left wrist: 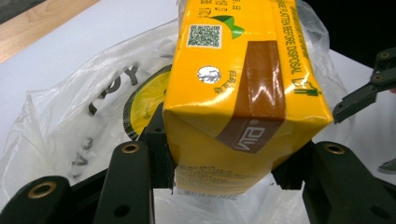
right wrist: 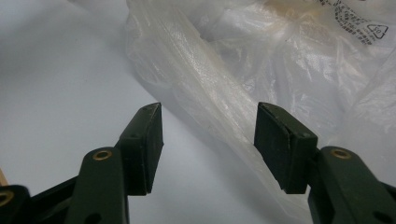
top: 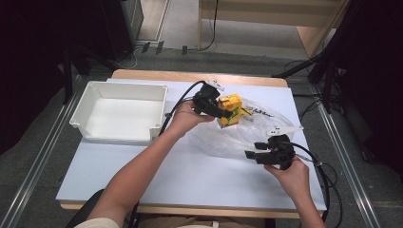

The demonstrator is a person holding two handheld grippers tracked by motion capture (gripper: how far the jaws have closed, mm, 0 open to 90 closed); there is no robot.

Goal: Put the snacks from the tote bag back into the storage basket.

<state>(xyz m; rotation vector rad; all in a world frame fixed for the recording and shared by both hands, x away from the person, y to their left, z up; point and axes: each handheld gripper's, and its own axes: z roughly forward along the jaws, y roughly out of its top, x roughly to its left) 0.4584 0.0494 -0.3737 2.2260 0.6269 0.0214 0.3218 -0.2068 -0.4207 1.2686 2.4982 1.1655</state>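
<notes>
Your left claw (top: 227,112) grips the yellow carton (top: 230,110) above the white worktop (top: 190,175), frame centre; your right claw (top: 253,149) gapes beside the plastic bag (top: 237,137); grey floor (top: 38,156) surrounds.

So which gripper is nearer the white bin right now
Left. The left gripper, clamped on the yellow drink carton, is just right of the white bin; the right gripper sits open, farther right by the clear plastic bag.

High view overhead, facing forward-down — both gripper views close-up, sharing the plastic bag (top: 247,135).
</notes>
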